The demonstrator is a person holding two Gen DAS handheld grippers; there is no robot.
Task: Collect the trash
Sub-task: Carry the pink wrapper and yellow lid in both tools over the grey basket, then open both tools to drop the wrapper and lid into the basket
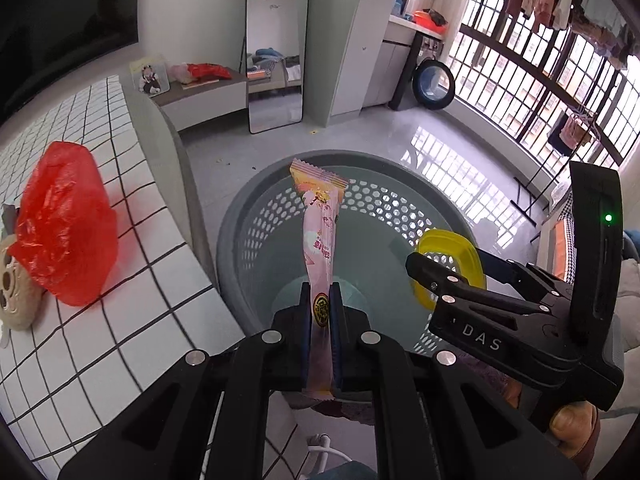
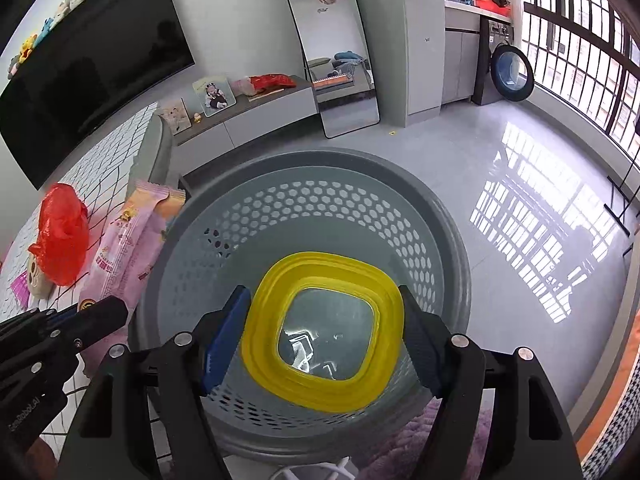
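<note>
Nearest each lens are the black arms of the tool that carries it. Positions below are given relative to the grey perforated basket (image 2: 304, 216), the largest item in play and the evident trash receptacle; it stands on the pale glossy floor (image 2: 472, 168), just beside the white grid-patterned worktop (image 1: 92, 312).

The worktop lies to the left of the basket. On it rest a crumpled red plastic bag (image 1: 66, 228) and, touching the bag's far-left side, a beige moulded object (image 1: 14, 280). Neither is held; both lie well outside the basket rim.

The yellow container lid (image 2: 326, 330), with its clear centre panel, hangs over the basket opening, toward its near side. The right tool (image 2: 324, 336) grasps it across its width, one blue pad on each edge, so the jaws stand wide though they are gripping. This hold keeps the lid roughly flat and centred above the opening, presumably so that it falls inside when let go.

The pink snack wrapper (image 1: 320, 248) stands up over the left part of the basket mouth. The left tool (image 1: 322, 312) is clenched on its lower end; pinching one end leaves most of the wrapper free beyond the jaws.

Judgement: both items are positioned for release into the basket; the bag remains to be collected.
</note>
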